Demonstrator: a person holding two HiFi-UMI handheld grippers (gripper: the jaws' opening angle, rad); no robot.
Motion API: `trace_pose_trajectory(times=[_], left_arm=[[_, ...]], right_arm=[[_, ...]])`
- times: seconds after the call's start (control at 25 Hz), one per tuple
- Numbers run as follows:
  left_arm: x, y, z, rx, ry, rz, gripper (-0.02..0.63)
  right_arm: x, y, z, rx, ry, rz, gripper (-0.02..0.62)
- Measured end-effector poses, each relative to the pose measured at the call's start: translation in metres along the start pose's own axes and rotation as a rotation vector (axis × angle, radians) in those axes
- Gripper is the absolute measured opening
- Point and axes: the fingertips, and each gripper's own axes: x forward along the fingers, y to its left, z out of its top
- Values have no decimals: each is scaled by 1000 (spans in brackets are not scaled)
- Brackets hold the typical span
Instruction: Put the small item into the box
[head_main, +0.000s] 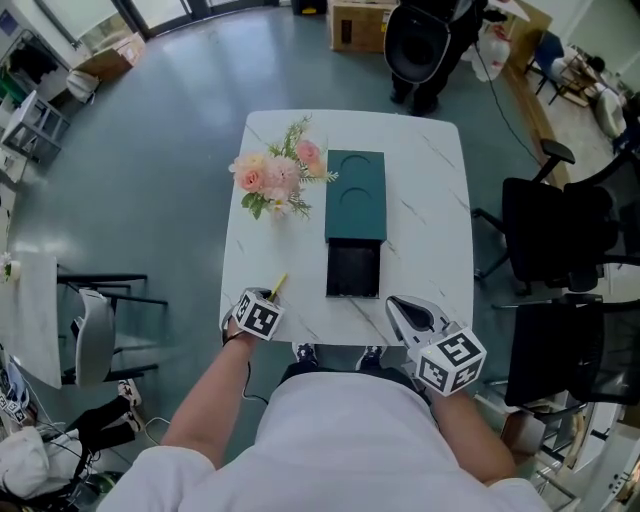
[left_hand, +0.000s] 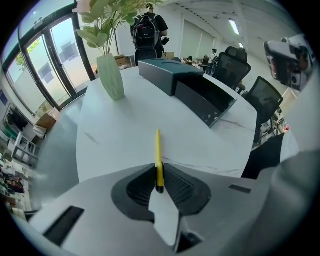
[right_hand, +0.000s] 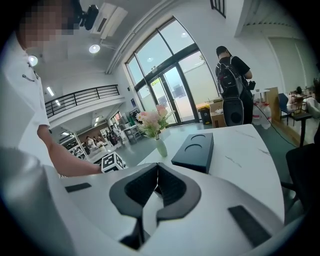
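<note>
A thin yellow stick (left_hand: 158, 155) is pinched between the jaws of my left gripper (left_hand: 159, 176), its tip pointing out over the white table (left_hand: 125, 135). In the head view that gripper (head_main: 270, 296) hovers at the table's near left edge, the yellow stick (head_main: 277, 287) poking forward. The dark green box (head_main: 355, 195) lies mid-table with its black drawer (head_main: 353, 270) pulled out toward me, also seen as the box (left_hand: 167, 72) and drawer (left_hand: 207, 102) ahead to the right. My right gripper (head_main: 408, 315) is shut and empty near the front right edge, its jaws (right_hand: 157, 182) touching.
A pale green vase with pink flowers (head_main: 278, 178) stands left of the box. Black office chairs (head_main: 560, 240) sit right of the table, and another chair (head_main: 90, 330) to the left. A person with a backpack (right_hand: 232, 85) stands beyond the far edge.
</note>
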Motion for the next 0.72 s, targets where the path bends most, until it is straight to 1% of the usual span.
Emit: trace_pose_trajectory(times=[0.2, 0.32, 0.44, 0.64, 0.72], left_arm=[[-3, -3, 3, 10, -1, -19, 64], [-13, -6, 14, 22, -34, -25, 64], [-28, -12, 34, 38, -90, -39, 64], [-51, -30, 79, 9, -170, -106, 64], [-58, -42, 101, 22, -200, -133, 64]], right_arm=[[1, 6, 0, -2, -14, -6, 15], [0, 7, 1, 3, -23, -15, 15], [-2, 6, -1, 13, -33, -25, 15], [-10, 2, -1, 20, -50, -40, 15], [-13, -1, -1, 25, -57, -49, 15]])
